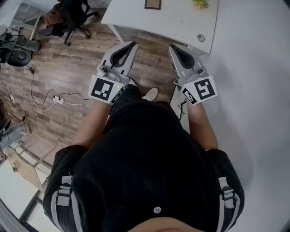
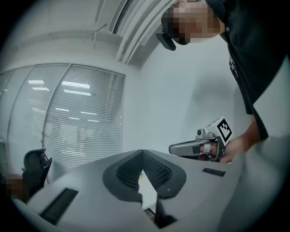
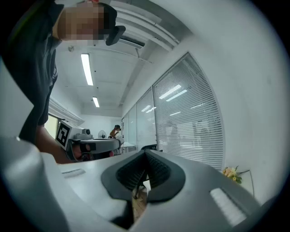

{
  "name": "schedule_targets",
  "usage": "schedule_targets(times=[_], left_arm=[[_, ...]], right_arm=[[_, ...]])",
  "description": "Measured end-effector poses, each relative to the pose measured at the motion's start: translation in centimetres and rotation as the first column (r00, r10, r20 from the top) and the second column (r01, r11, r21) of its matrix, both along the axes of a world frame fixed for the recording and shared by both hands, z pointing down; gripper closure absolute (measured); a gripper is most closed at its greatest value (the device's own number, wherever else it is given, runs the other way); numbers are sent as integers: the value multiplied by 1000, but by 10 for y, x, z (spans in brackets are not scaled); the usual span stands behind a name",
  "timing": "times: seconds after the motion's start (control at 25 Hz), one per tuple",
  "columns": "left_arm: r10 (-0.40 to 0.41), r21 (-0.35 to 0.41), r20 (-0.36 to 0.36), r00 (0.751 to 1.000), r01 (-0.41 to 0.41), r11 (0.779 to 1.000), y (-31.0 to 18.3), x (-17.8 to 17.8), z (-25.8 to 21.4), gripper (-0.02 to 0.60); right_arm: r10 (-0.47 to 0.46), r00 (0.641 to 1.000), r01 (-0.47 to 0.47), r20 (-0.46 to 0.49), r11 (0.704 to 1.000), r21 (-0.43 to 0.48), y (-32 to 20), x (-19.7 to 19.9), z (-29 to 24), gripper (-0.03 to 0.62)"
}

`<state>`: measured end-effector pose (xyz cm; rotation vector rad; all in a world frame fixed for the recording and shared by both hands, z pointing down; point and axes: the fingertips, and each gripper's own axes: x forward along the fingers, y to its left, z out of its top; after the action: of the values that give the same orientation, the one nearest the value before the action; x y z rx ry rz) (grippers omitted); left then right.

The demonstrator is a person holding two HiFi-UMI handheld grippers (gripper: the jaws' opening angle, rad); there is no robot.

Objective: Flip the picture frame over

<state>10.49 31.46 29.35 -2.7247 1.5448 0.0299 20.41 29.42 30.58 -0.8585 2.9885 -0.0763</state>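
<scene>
The picture frame [image 1: 152,4], small with a dark brown border, lies on the white table [image 1: 149,22] at the top edge of the head view. Both grippers are held level in front of the person's body, well short of the table and away from the frame. My left gripper [image 1: 132,45] is shut with nothing between its jaws, whose tips meet [image 2: 142,152]. My right gripper [image 1: 172,46] is shut and empty too, its tips touching [image 3: 146,152]. Each gripper shows in the other's view: the right gripper [image 2: 199,147], the left gripper [image 3: 93,145]. Neither gripper view shows the frame.
Yellow flowers [image 1: 200,3] and a small round object [image 1: 200,38] are on the table. A black office chair [image 1: 72,18] stands at the far left, with cables and a power strip [image 1: 56,99] on the wooden floor. A white wall [image 1: 258,90] runs along the right.
</scene>
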Motion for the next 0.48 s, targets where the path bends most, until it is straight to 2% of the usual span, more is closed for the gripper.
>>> schedule_targets(times=[0.48], left_arm=[[-8, -10, -7, 1000, 8, 1000, 10, -3, 3, 577]], right_arm=[[1, 1000, 0, 20, 1000, -29, 9, 0, 3, 585]])
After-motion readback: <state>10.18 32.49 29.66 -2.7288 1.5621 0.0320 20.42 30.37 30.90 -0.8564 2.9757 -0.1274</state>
